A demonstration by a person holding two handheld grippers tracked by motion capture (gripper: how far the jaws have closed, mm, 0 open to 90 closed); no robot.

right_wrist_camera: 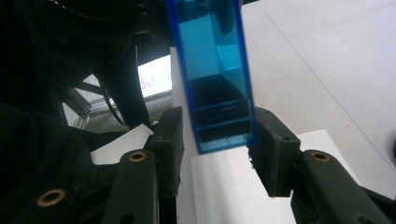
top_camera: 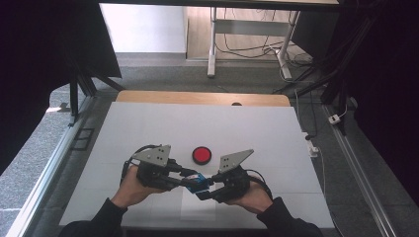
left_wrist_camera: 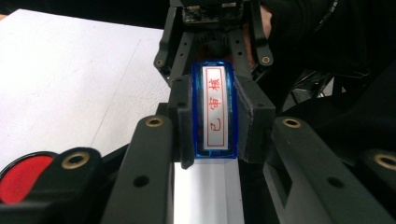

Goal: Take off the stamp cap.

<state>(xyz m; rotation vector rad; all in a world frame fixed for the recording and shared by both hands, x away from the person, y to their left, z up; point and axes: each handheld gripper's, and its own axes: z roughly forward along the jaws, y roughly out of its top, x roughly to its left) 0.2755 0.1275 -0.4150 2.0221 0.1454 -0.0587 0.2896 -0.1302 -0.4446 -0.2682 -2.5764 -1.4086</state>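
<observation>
We count two grippers, a left gripper and a right gripper, one per hand, so two hands in frame too. Between them we see one blue stamp with one white label bearing red characters, and one red round pad. One white table, plus one desk frame on the floor behind it.

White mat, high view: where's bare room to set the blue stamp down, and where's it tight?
Free: the mat between its far wooden edge and the red pad, plus both side strips. Tight: near middle, where left gripper and right gripper meet on the blue stamp.
</observation>
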